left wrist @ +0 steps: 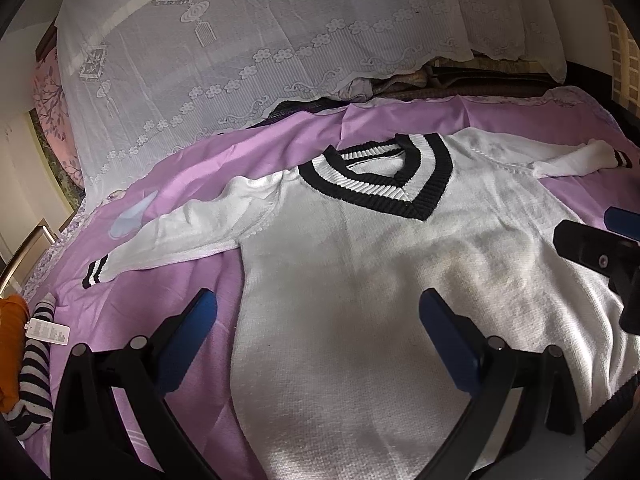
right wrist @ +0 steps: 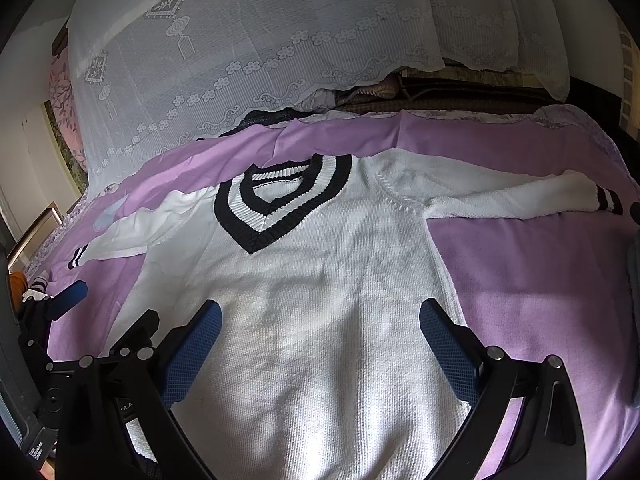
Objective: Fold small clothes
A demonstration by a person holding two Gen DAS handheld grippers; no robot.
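The sweater (right wrist: 320, 320) is white with a black-and-white striped collar (right wrist: 276, 204) and cuffs. The sheet (right wrist: 520, 280) beneath is lilac. The lace cloth (left wrist: 240, 40) is white with flowers. The sock (left wrist: 34, 368) is black-and-white striped.

A small white knit sweater (left wrist: 360, 264) lies spread flat and face up on a purple sheet, unfolded. Its V-neck collar (right wrist: 280, 208) is ribbed in bands of black and white, with the point of the V aimed toward the hem. Both sleeves are stretched outward from the shoulders, each ending in a cuff with black and white stripes: the left sleeve (left wrist: 176, 236) angles down and away, the right sleeve (right wrist: 512, 196) reaches almost straight sideways. The body shows soft wrinkles, and a dark striped hem band edges the bottom.
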